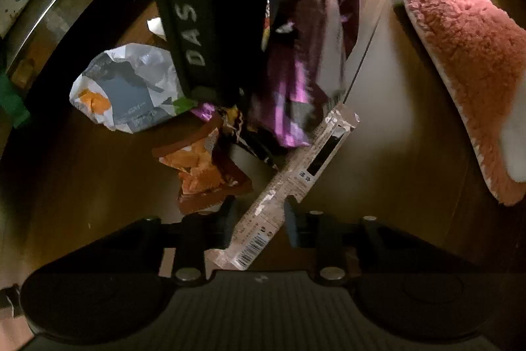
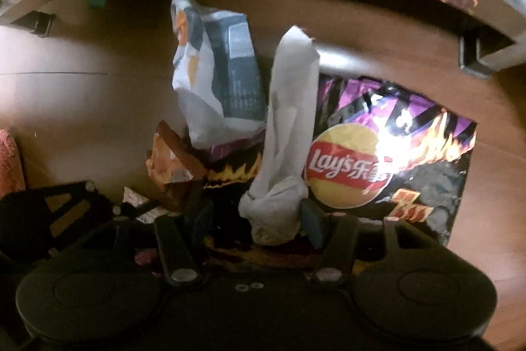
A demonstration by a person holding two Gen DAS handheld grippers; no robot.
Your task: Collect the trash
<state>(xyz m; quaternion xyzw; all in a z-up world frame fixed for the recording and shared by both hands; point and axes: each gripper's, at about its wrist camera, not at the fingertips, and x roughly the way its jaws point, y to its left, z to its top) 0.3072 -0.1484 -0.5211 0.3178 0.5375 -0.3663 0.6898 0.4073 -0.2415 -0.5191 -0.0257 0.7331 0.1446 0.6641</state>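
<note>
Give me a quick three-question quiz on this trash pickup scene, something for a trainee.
1. True or false: the long clear wrapper lies between the fingers of the left gripper.
2. What stands between the fingers of the right gripper? A) a crumpled white tissue B) a glass bottle C) a spoon
3. Fill in: the brand on the purple chip bag reads ____.

Key: 1 true; 2 A; 3 Lay's.

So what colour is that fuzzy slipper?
Pink; the slipper shows best in the left wrist view.
</note>
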